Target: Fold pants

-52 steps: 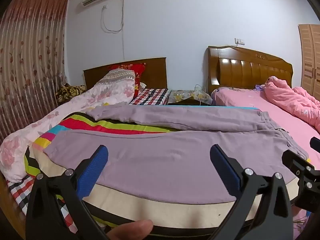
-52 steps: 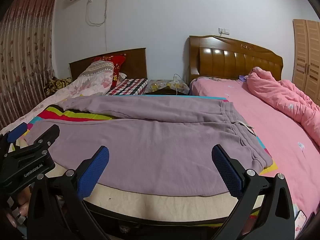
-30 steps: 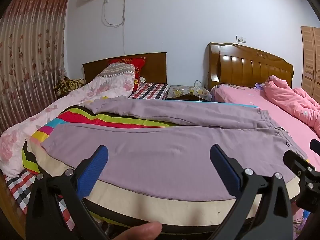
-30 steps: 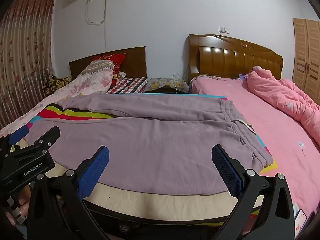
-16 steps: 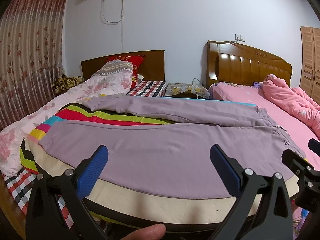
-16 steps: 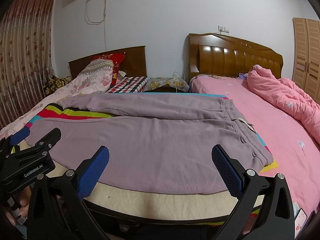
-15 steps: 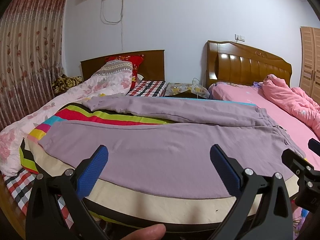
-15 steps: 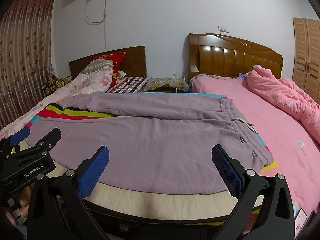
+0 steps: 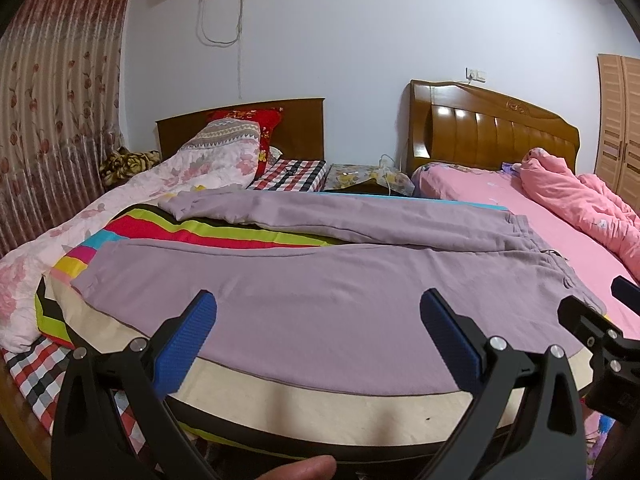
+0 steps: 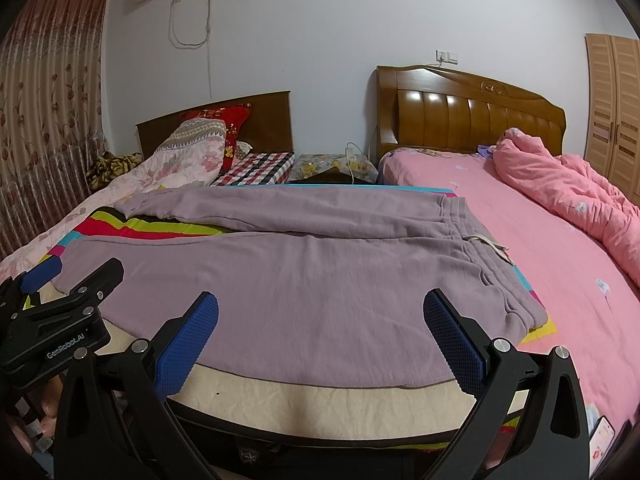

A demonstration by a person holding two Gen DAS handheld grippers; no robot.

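Note:
Mauve sweatpants (image 9: 328,296) (image 10: 320,276) lie spread flat across a striped blanket on the bed, waistband to the right, both legs running left with a gap between them. My left gripper (image 9: 318,336) hovers open over the near leg's lower edge, nothing between its blue pads. My right gripper (image 10: 320,334) is open too, above the near edge closer to the waistband (image 10: 496,272). Each gripper shows at the side of the other's view.
A striped blanket (image 9: 208,236) with a cream border (image 10: 320,404) lies under the pants. A pink quilt (image 10: 568,196) is heaped on the pink bed at right. Floral bedding (image 9: 120,200) and pillows lie at left. A fingertip (image 9: 304,470) shows at the bottom.
Both views have shifted slightly, with the pants sitting a little lower and closer. Both grippers stay open and the pants have not moved.

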